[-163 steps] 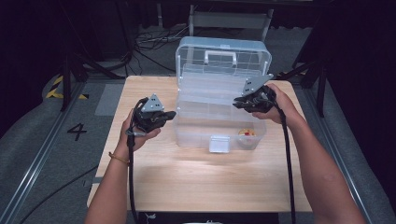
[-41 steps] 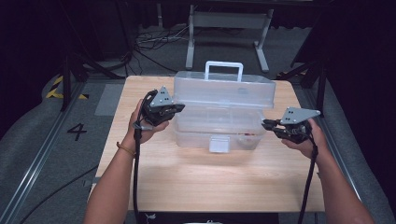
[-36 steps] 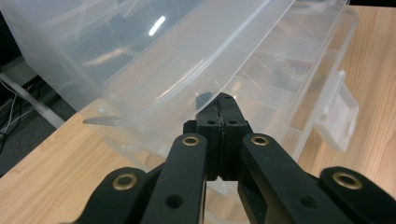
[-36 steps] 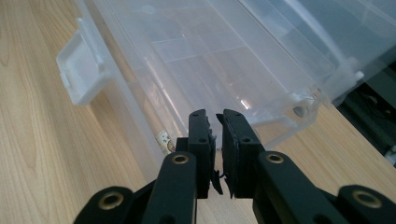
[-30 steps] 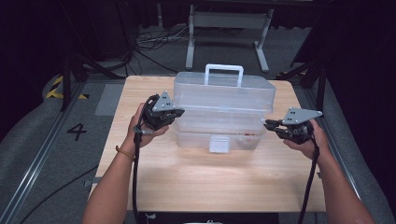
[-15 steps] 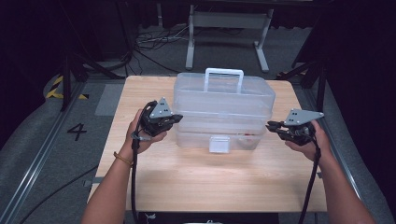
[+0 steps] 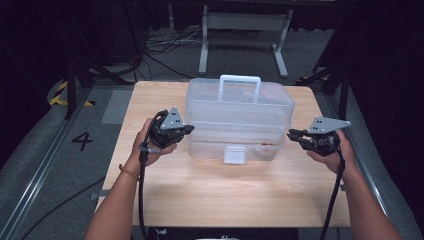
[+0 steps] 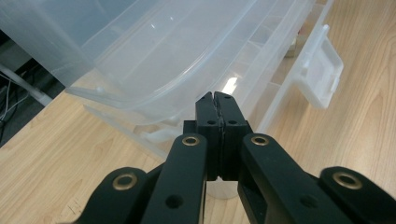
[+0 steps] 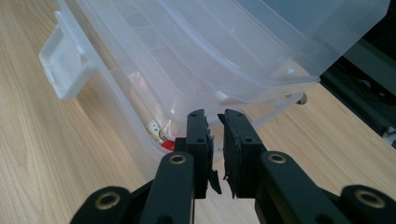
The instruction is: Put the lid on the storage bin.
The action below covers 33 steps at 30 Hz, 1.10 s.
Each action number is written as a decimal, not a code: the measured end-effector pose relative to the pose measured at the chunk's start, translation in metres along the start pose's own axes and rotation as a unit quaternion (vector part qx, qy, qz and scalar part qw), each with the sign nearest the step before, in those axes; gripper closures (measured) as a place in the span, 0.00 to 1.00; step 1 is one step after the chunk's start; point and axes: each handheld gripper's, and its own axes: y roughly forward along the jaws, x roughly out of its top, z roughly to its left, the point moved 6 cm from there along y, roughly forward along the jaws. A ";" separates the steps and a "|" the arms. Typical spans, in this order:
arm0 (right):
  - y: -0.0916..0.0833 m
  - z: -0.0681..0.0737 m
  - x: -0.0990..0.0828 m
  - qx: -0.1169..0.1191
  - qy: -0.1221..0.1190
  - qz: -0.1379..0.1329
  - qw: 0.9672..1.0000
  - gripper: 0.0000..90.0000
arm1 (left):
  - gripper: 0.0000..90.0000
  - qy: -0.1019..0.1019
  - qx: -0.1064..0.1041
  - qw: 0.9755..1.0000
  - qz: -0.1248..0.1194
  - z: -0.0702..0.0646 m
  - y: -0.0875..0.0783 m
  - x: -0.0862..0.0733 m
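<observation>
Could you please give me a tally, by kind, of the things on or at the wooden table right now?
Clear plastic storage box: 1
White front latch on the box: 1
Handheld grippers, left gripper and right gripper: 2
Wooden table: 1
Total: 5

Left gripper (image 8: pixel 218 98), jaws pressed together, tips just under the rim of the clear plastic box (image 8: pixel 187 51); white latch (image 8: pixel 322 74) hanging at right; wooden table (image 8: pixel 42 149) beneath.
</observation>
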 end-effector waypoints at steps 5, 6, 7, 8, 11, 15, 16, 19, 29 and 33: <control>0.000 0.000 -0.001 0.000 0.004 -0.004 1.000 0.90 | 1.00 0.000 -0.005 1.000 0.007 -0.003 0.001 -0.005; 0.000 0.000 -0.002 0.000 0.004 -0.005 1.000 0.90 | 1.00 0.000 -0.005 1.000 0.007 -0.003 0.001 -0.005; 0.000 0.000 -0.002 0.000 0.004 -0.005 1.000 0.90 | 1.00 -0.001 -0.005 1.000 0.008 -0.003 0.002 -0.006; 0.000 0.000 -0.002 0.000 0.004 -0.003 1.000 0.90 | 1.00 -0.001 -0.005 1.000 0.009 -0.004 0.002 -0.007; 0.000 0.001 -0.005 0.003 0.008 -0.002 1.000 0.90 | 1.00 -0.002 -0.006 1.000 0.012 -0.005 0.003 -0.010; 0.001 0.002 -0.007 0.005 0.008 -0.002 1.000 0.90 | 1.00 0.000 -0.006 1.000 0.018 -0.006 0.005 -0.012; 0.002 0.002 -0.008 0.006 0.008 -0.001 1.000 0.90 | 1.00 -0.001 -0.006 1.000 0.019 -0.007 0.006 -0.013; 0.003 0.005 -0.010 0.018 0.006 0.004 1.000 0.88 | 1.00 0.004 0.001 1.000 0.025 -0.009 0.007 -0.015; 0.004 0.007 -0.015 0.018 0.006 0.009 1.000 0.86 | 1.00 0.016 0.005 0.999 0.045 -0.011 0.008 -0.021; 0.005 0.006 -0.018 0.016 0.006 0.011 1.000 0.85 | 1.00 0.017 0.003 0.998 0.054 -0.012 0.009 -0.025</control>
